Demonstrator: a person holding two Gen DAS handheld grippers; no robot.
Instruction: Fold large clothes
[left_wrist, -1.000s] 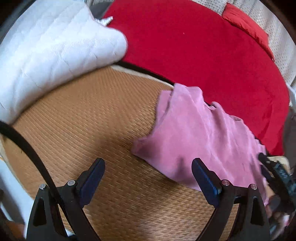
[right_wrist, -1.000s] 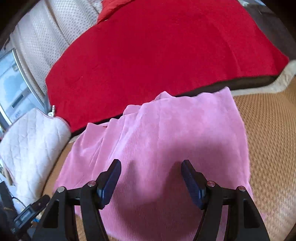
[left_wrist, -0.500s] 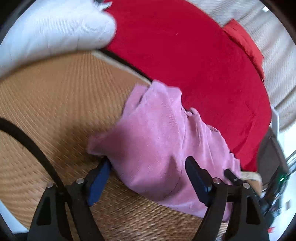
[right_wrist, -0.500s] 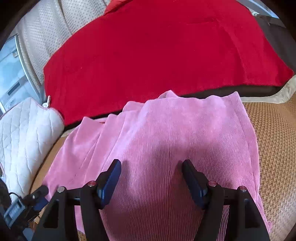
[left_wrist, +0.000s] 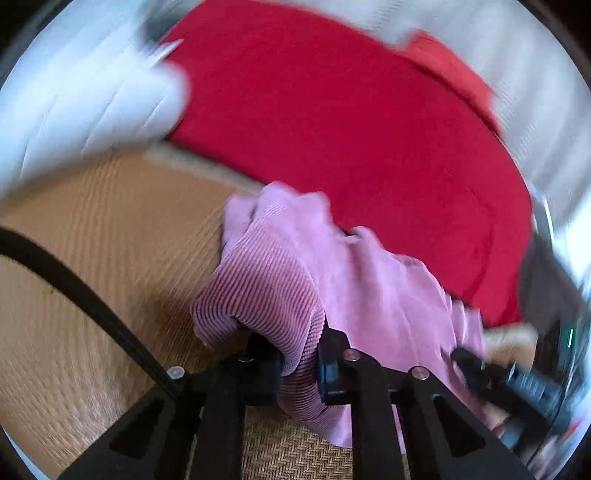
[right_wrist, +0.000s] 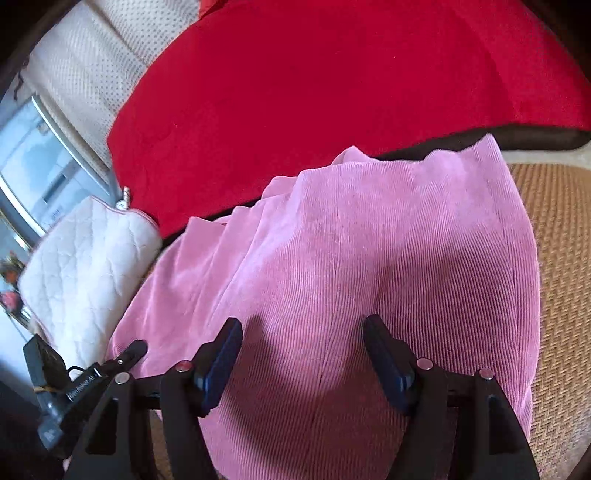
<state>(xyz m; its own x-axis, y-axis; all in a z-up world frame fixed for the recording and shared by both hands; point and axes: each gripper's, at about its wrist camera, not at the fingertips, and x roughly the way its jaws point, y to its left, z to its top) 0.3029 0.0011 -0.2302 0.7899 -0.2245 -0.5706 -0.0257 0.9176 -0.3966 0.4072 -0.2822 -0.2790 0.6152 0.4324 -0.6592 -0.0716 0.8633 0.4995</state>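
Left wrist view smeared by motion: white quilted cushion (left_wrist: 85, 99) up-left of the left gripper (left_wrist: 299, 354) just streaks, stitching unreadable; woven mat (left_wrist: 92, 258) weave blurred except right under the tool. Pinched fold of pink garment (left_wrist: 280, 288) covers the fingertips, contact pt hidden. Other rig (left_wrist: 517, 384) far right, blurred & cut by frame edge.

Right wrist view: garment (right_wrist: 351, 258) runs off bottom edge below right gripper (right_wrist: 303, 343), near hem not visible. Small colored items (right_wrist: 11, 284) far left too tiny/blurry to ID.
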